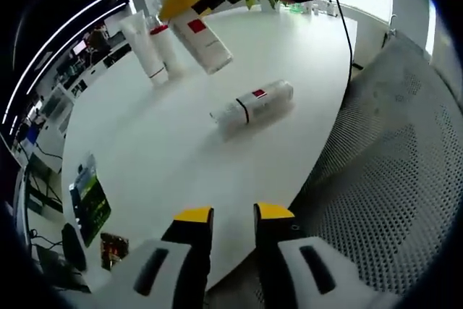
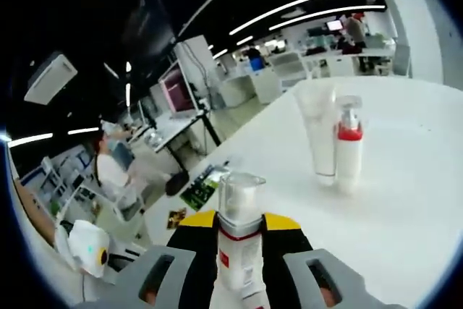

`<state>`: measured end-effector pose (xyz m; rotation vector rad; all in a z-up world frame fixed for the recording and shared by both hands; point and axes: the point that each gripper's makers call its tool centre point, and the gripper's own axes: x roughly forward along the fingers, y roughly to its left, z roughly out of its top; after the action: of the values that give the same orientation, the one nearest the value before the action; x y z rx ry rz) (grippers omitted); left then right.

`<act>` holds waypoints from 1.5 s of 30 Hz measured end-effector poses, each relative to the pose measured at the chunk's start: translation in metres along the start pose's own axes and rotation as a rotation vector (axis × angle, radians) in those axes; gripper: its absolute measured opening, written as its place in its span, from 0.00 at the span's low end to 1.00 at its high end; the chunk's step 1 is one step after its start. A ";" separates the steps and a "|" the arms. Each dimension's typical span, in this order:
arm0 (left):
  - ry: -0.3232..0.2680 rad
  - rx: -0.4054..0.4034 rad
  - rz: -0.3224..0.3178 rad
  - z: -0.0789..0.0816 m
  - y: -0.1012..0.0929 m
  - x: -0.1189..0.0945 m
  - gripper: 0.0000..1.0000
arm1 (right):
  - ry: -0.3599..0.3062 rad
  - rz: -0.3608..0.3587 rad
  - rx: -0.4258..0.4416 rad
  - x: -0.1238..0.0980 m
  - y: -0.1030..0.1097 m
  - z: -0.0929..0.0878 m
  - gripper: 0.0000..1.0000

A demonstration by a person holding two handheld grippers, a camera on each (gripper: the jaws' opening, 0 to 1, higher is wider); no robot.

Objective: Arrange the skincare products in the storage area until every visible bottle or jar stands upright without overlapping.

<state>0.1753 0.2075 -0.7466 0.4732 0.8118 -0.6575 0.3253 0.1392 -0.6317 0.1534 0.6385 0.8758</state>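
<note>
My right gripper point(image 2: 240, 226) is shut on a white bottle point(image 2: 239, 251) with a clear cap and a red label. In the left gripper view that right gripper point(image 1: 189, 5) holds the bottle point(image 1: 206, 43) tilted in the air above the white table point(image 1: 181, 142). Just beyond it stand a white tube point(image 1: 141, 43) and a pump bottle point(image 1: 165, 47) with a red collar, both upright and close together. The right gripper view shows the tube point(image 2: 318, 132) and pump bottle point(image 2: 349, 151) ahead to the right. Another white bottle point(image 1: 253, 104) lies on its side mid-table. My left gripper point(image 1: 233, 215) hangs open over the table's near edge.
A perforated grey chair back point(image 1: 391, 171) stands beside the table on the right. A green packet point(image 1: 90, 204) lies near the table's left edge, also the green packet point(image 2: 202, 189) in the right gripper view. Desks and a seated person point(image 2: 116, 171) fill the room behind.
</note>
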 end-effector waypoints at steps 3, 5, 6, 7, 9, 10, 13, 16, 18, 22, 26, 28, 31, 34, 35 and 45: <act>0.002 -0.002 0.001 0.000 0.000 0.000 0.18 | 0.007 -0.001 0.000 0.002 0.000 -0.004 0.17; 0.005 -0.003 0.001 -0.001 0.000 0.000 0.17 | 0.022 0.003 -0.011 0.004 0.002 -0.009 0.17; 0.014 -0.002 0.004 -0.003 0.001 0.000 0.16 | 0.026 0.004 -0.016 0.005 0.004 -0.010 0.17; 0.023 -0.002 0.007 -0.005 0.002 0.001 0.15 | 0.031 0.004 -0.017 0.006 0.004 -0.012 0.17; 0.034 -0.005 0.007 -0.007 0.002 0.001 0.14 | 0.037 0.005 -0.017 0.008 0.003 -0.015 0.17; 0.034 -0.005 0.007 -0.007 0.002 0.000 0.14 | 0.040 0.005 -0.017 0.009 0.003 -0.015 0.17; 0.030 -0.006 0.007 -0.006 0.002 0.000 0.13 | 0.041 0.006 -0.023 0.011 0.003 -0.015 0.17; 0.036 -0.003 0.004 -0.007 0.002 0.001 0.13 | 0.038 0.006 -0.026 0.013 0.002 -0.013 0.17; 0.046 0.000 0.005 -0.009 0.002 0.001 0.11 | 0.035 -0.002 -0.044 0.014 0.001 -0.011 0.17; 0.053 0.001 0.006 -0.010 0.002 0.001 0.10 | 0.042 -0.003 -0.055 0.017 -0.001 -0.011 0.17; 0.056 -0.002 0.009 -0.011 0.003 0.001 0.08 | 0.043 -0.008 -0.060 0.019 -0.004 -0.010 0.17; 0.057 -0.002 0.009 -0.011 0.003 0.001 0.08 | 0.041 -0.013 -0.067 0.020 -0.006 -0.009 0.17; 0.060 -0.002 0.006 -0.012 0.002 0.001 0.07 | 0.037 -0.022 -0.076 0.021 -0.009 -0.008 0.17; 0.064 -0.002 0.005 -0.012 0.002 0.001 0.07 | 0.036 -0.026 -0.086 0.022 -0.011 -0.007 0.17; 0.064 -0.003 0.006 -0.012 0.002 0.001 0.07 | 0.037 -0.028 -0.089 0.022 -0.012 -0.008 0.17; 0.072 -0.010 0.020 -0.015 0.005 0.001 0.02 | 0.047 -0.046 -0.095 0.027 -0.019 -0.013 0.17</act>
<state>0.1721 0.2200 -0.7553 0.4980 0.8771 -0.6205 0.3434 0.1460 -0.6616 0.0324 0.6406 0.8656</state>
